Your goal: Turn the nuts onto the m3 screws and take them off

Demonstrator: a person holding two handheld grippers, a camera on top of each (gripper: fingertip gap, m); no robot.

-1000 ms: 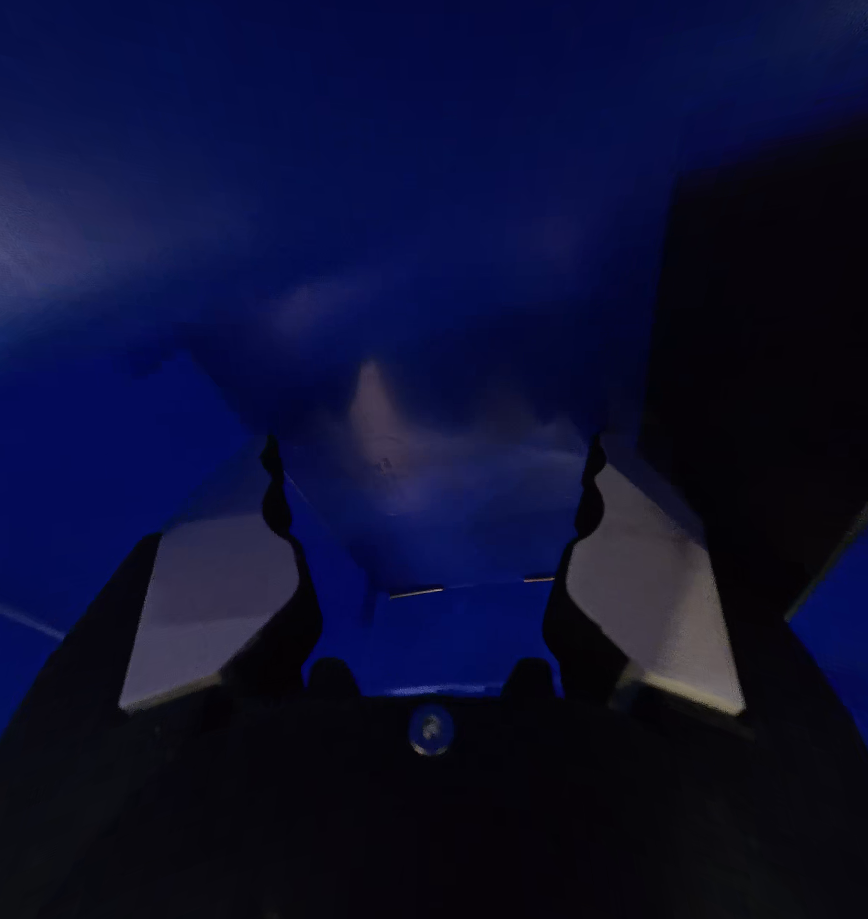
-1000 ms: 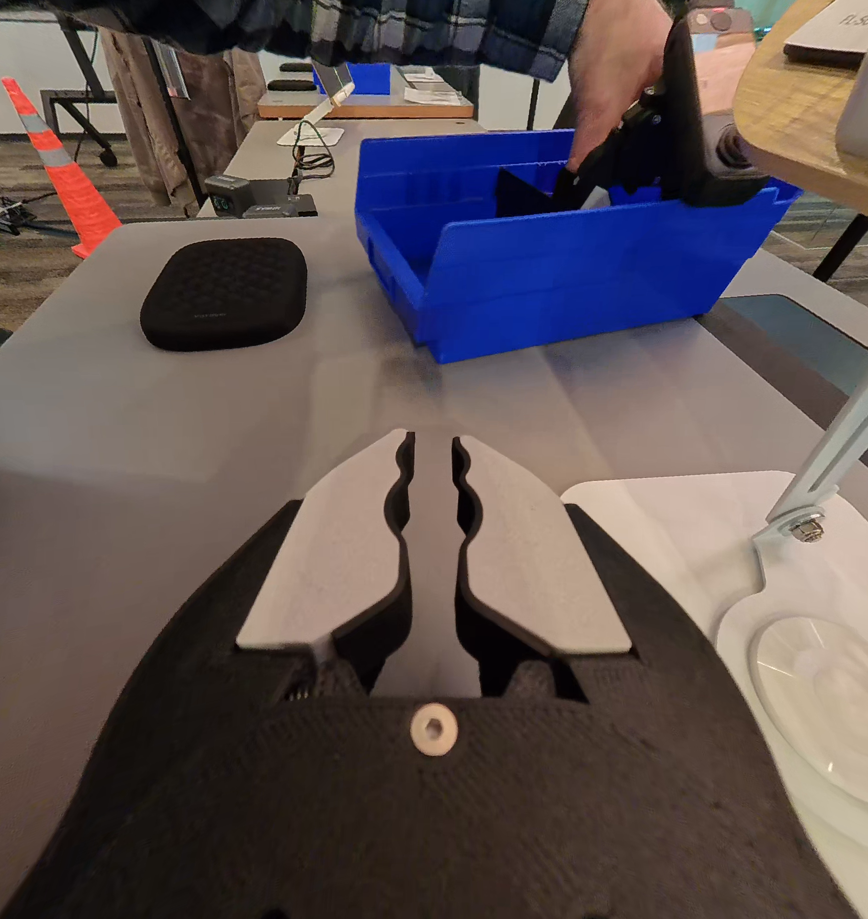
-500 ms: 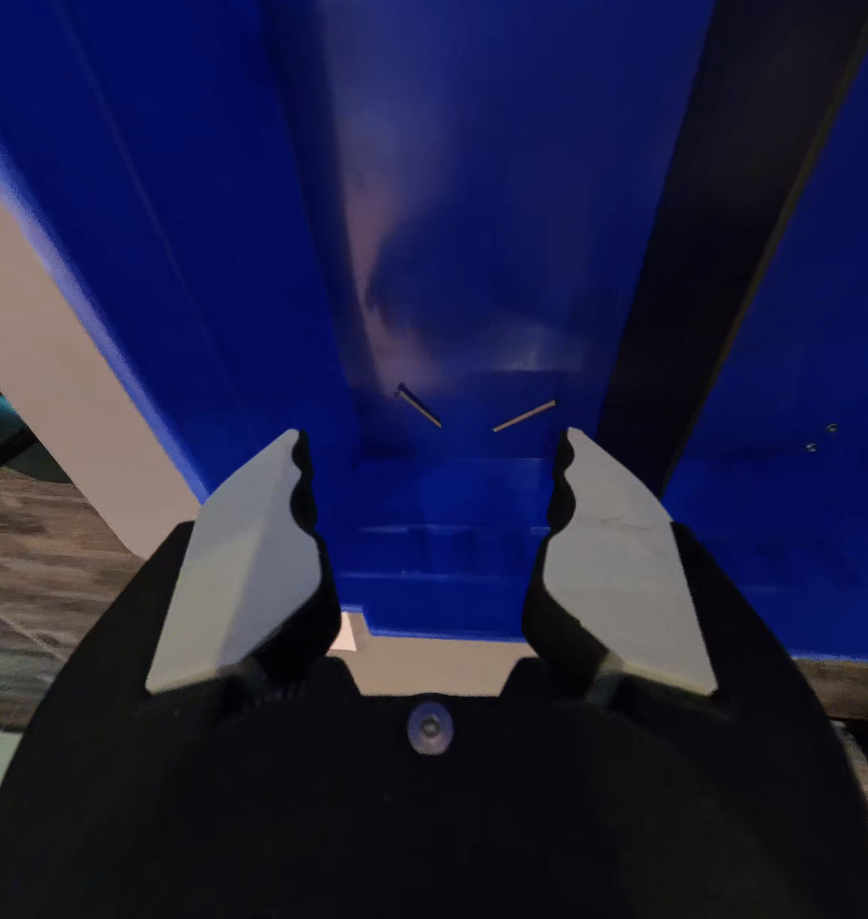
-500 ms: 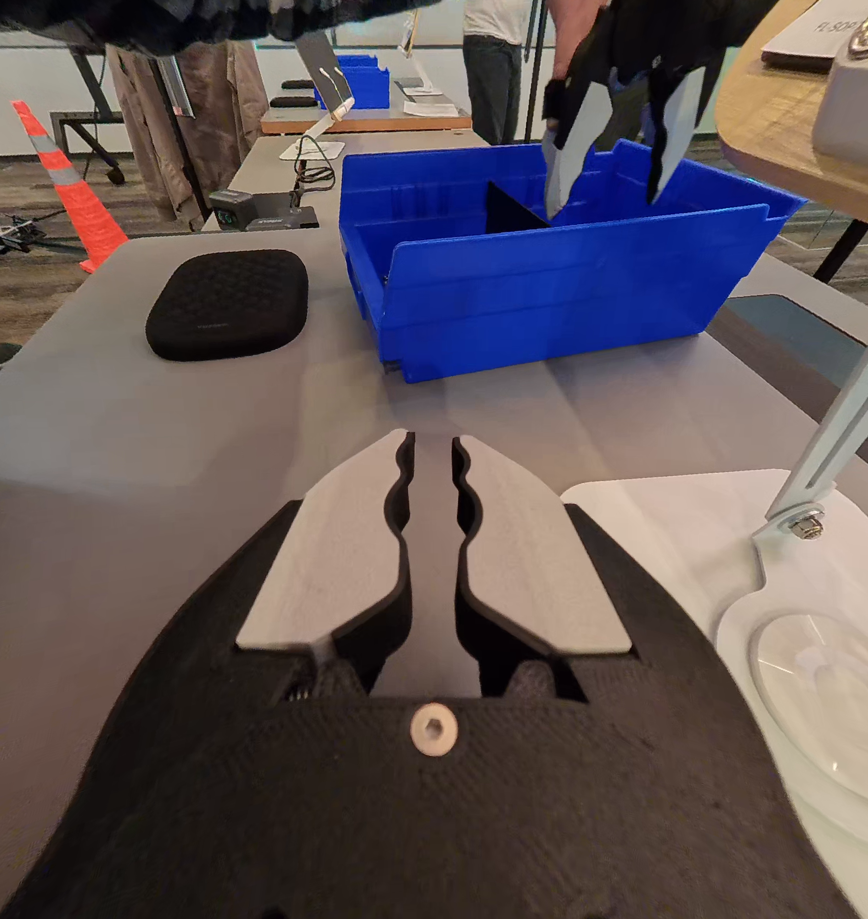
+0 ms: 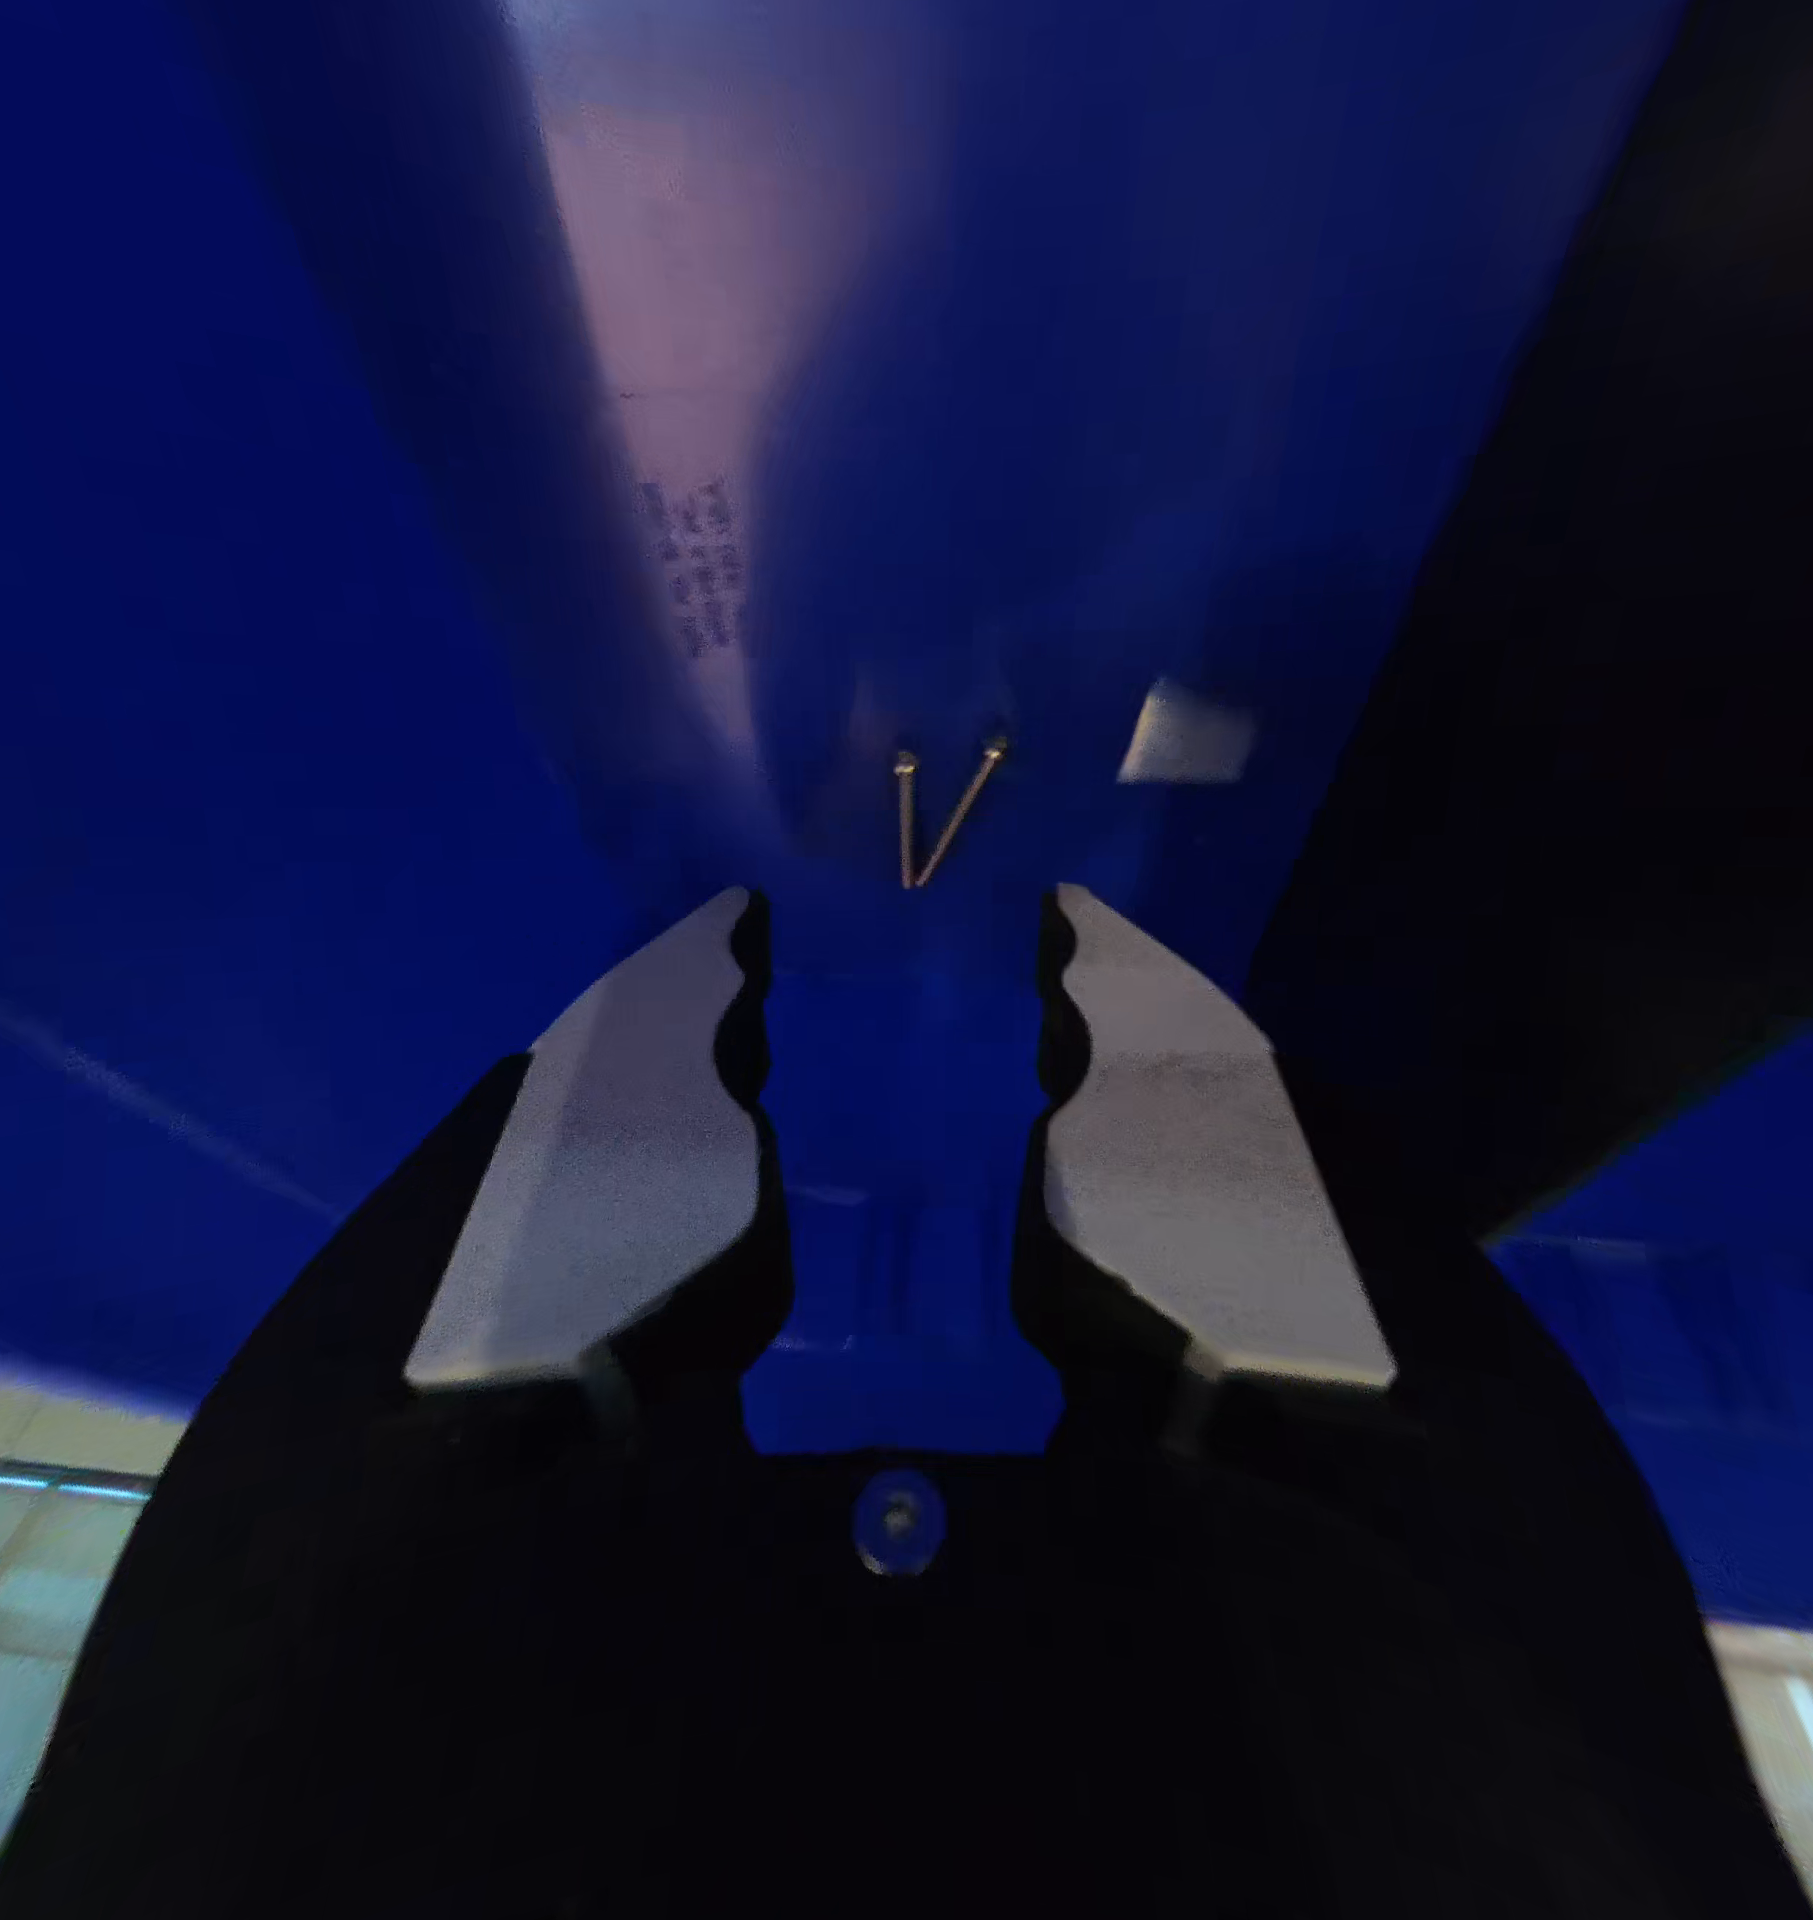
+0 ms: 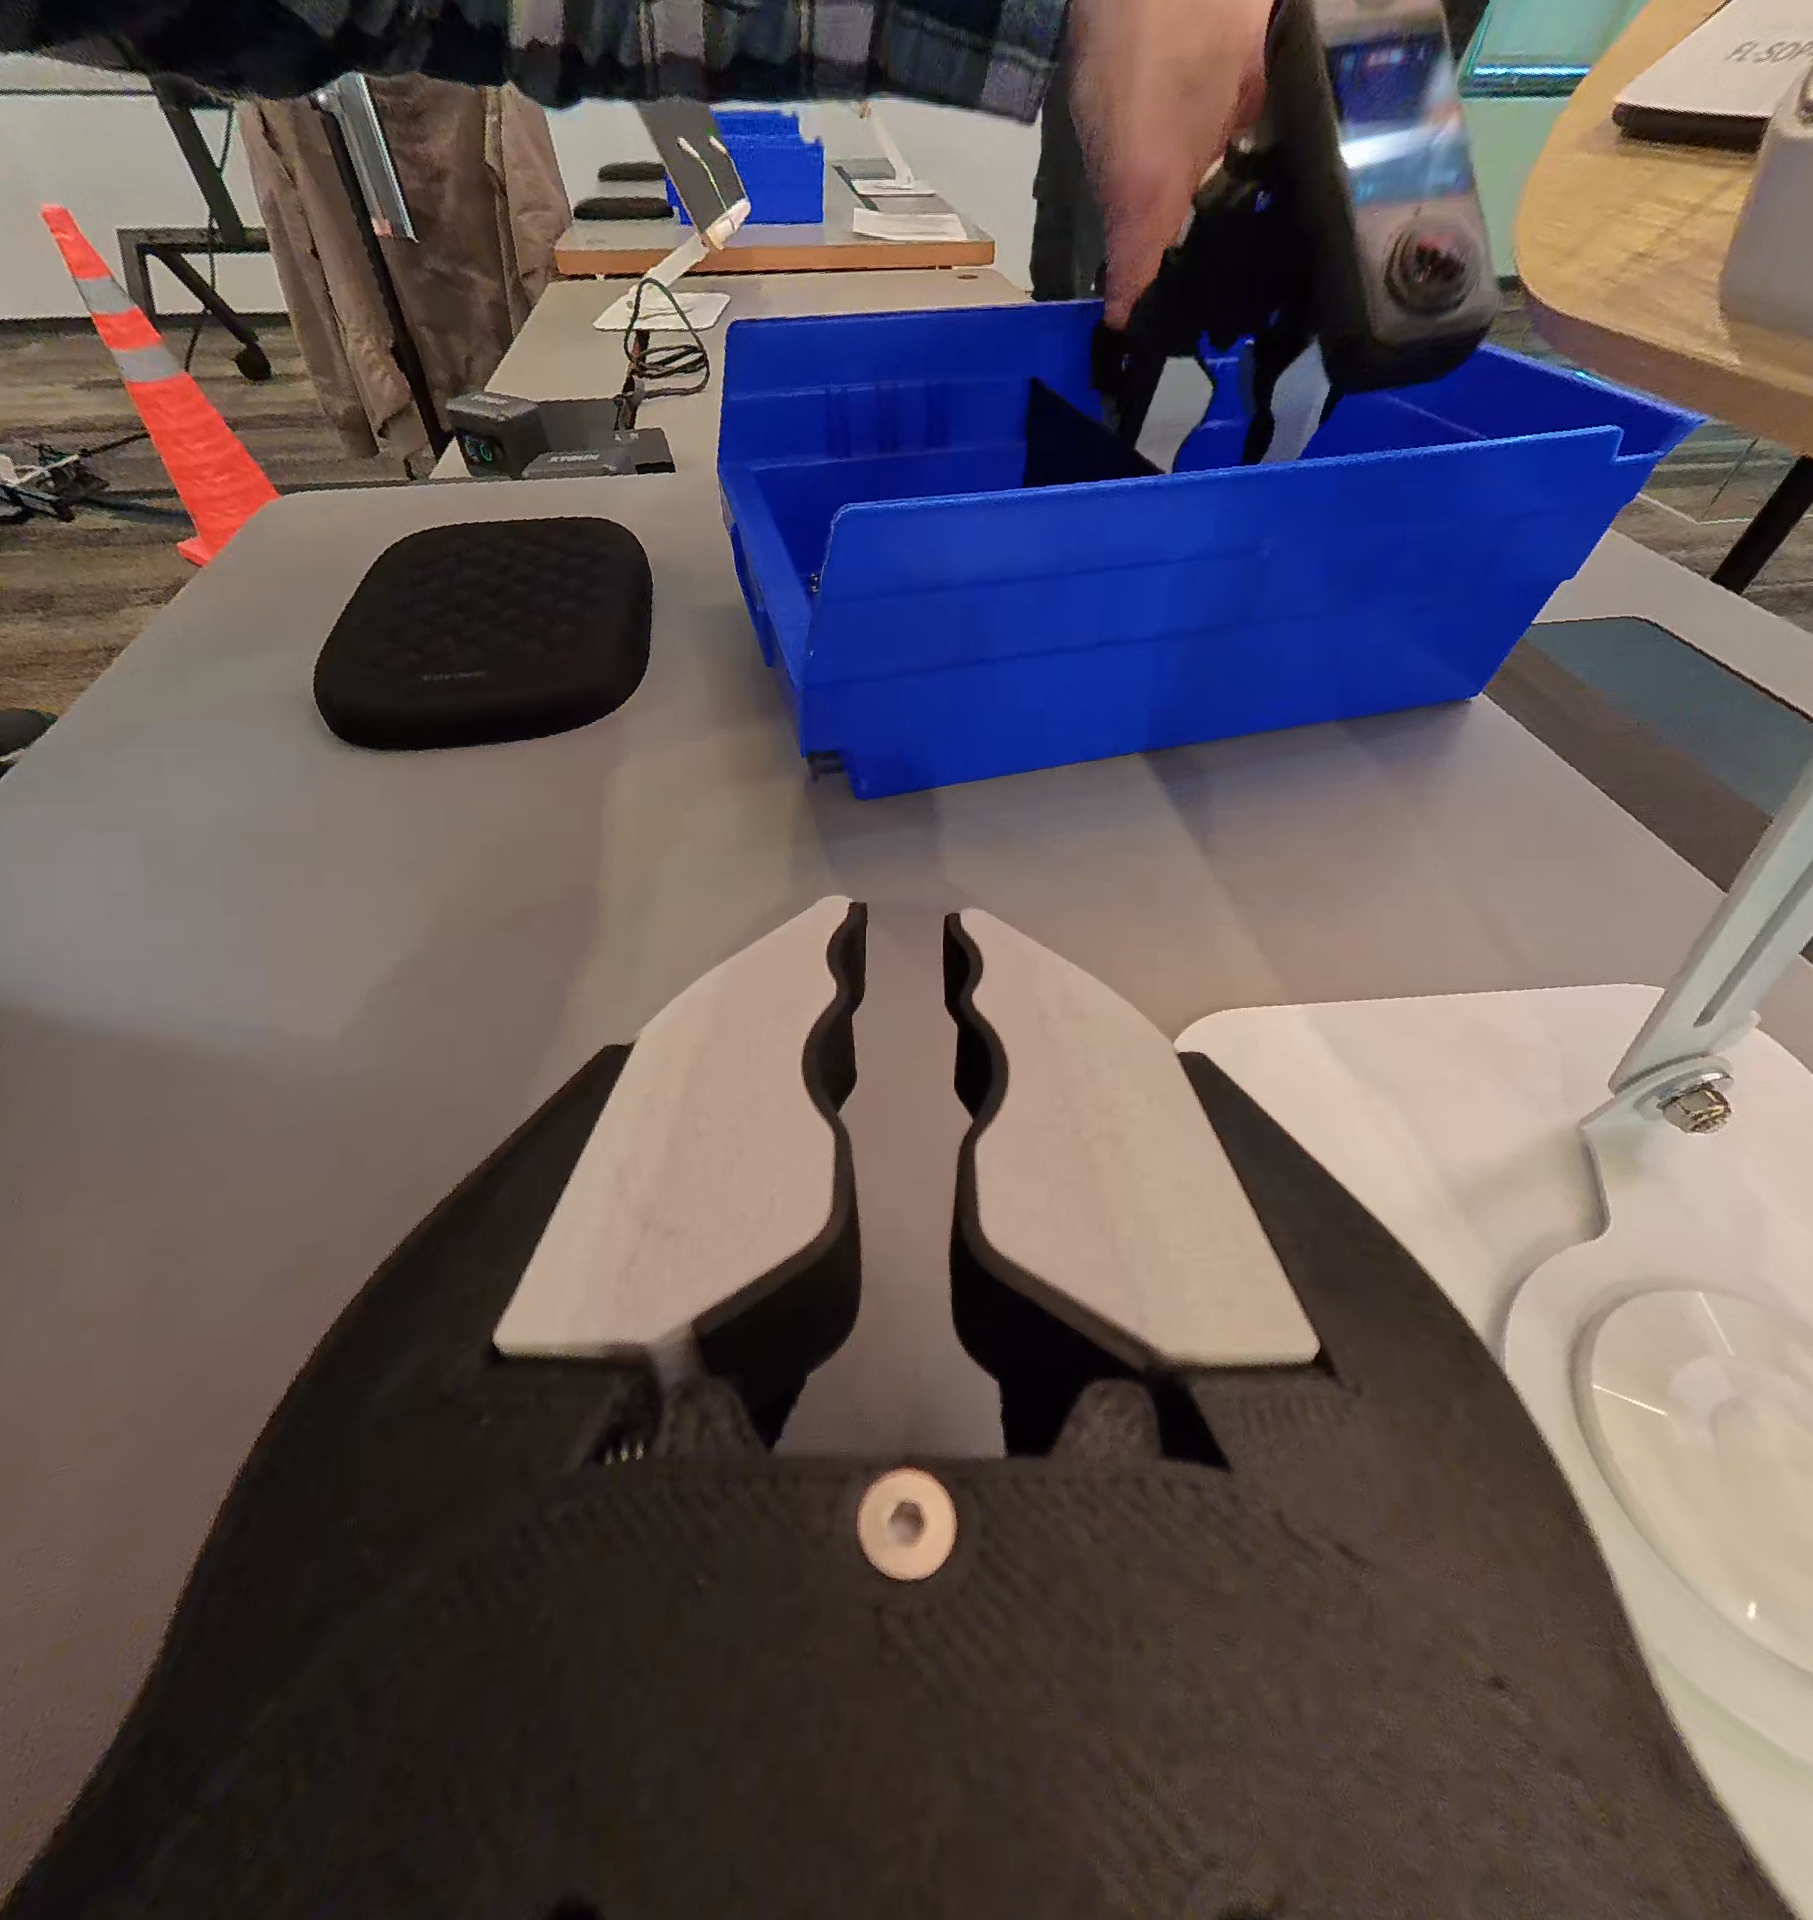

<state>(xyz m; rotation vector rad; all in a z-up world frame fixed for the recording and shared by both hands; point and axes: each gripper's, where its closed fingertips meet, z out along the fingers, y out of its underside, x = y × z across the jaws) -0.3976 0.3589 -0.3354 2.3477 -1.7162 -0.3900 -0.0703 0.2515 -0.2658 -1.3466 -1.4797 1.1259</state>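
My left gripper (image 5: pixel 902 904) reaches down into a blue plastic bin (image 5: pixel 258 623). Its jaws are partly open with nothing between the pads. Two thin metal screws (image 5: pixel 933 810) lie in a V on the bin floor just beyond the fingertips. A black divider (image 5: pixel 1608 623) stands to the right. The right wrist view shows this gripper (image 6: pixel 1193 436), held by a hand, inside the bin (image 6: pixel 1141 613). My right gripper (image 6: pixel 904 914) hovers over the grey table (image 6: pixel 258 935). Its pads stand a narrow gap apart, with nothing between them.
A black cushioned pad (image 6: pixel 486 629) lies left of the bin. A white lamp base (image 6: pixel 1401 1091) with a magnifier lens (image 6: pixel 1764 1455) sits at the right. A wooden table edge (image 6: pixel 1629 239) overhangs at the far right. An orange cone (image 6: pixel 164 384) stands on the floor. The gap from one gripper's tips to the other's is roughly 35 cm.
My left gripper rose above the bin, then came back down into it with its jaws narrowed. The two screws now lie in a V. The bin shifted on the table. My right gripper stayed still.
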